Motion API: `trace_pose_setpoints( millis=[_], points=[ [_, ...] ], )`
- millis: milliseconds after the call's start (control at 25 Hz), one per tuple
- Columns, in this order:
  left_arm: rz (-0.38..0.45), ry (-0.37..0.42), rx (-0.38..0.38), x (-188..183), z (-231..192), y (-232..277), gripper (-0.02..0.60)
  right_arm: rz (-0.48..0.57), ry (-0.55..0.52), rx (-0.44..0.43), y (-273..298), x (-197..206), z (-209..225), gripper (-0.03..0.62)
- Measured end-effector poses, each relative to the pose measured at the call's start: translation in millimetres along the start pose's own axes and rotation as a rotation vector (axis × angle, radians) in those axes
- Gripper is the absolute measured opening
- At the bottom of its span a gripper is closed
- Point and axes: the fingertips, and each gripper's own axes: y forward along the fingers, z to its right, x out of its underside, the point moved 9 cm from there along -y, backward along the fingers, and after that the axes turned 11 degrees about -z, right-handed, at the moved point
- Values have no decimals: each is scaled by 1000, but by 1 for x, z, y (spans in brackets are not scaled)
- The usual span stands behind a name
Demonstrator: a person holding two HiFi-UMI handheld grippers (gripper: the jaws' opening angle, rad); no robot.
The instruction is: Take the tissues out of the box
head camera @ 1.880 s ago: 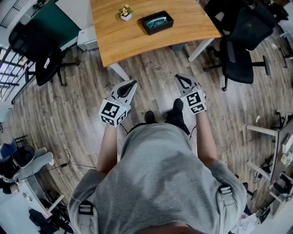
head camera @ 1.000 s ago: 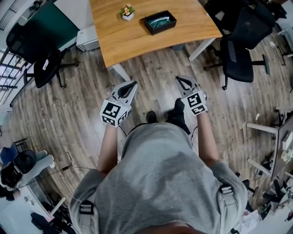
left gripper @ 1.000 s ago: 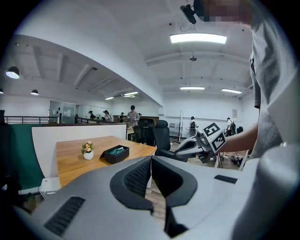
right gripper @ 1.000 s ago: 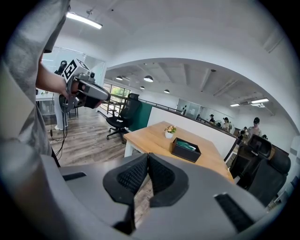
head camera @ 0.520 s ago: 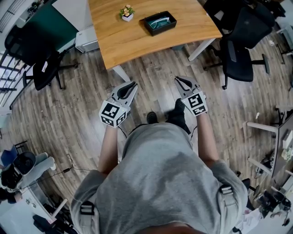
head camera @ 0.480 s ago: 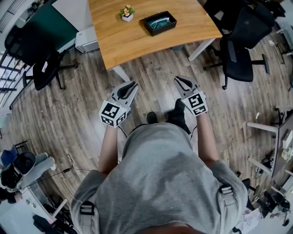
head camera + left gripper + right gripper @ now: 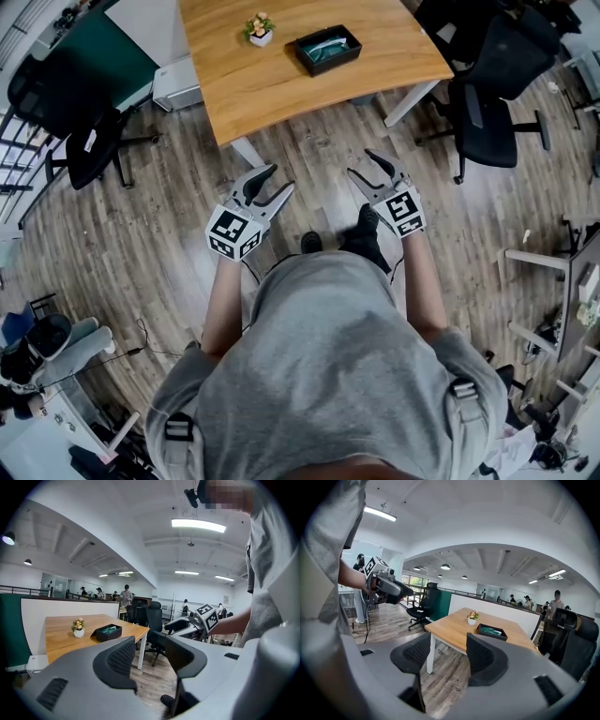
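We face the wooden table (image 7: 272, 89) at twelve o'clock, well apart from us. Our left gripper (image 7: 281, 176) and right gripper (image 7: 359, 161) hang short of it, their jaws having just been opening and now standing wide, nothing between either pair. The black tissue box (image 7: 326, 47) sits on the table at one o'clock, a small flower pot (image 7: 258, 29) near it at its nine o'clock

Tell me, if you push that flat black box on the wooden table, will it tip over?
Probably not. The low black open-topped box looks wide and flat, so it would likely slide across the smooth wooden table rather than tip. It probably feels light for its size, since only a soft-looking greenish tissue pack seems to lie inside.
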Motion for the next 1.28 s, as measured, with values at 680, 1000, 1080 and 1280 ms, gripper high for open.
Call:
trace_pose_setpoints(
  millis=[680,1000,1080,1280],
  points=[
    [-18,10,32,0,-3,3,227,-25,7,8,2,8,1,293],
    [-46,17,43,-9,-7,31,227,-39,-16,7,5,6,22,291],
    [-56,17,44,-11,-7,41,227,-46,-21,6,5,8,29,291],
    [-71,30,61,-21,-11,69,227,-51,-3,13,7,18,53,284]
  ],
)
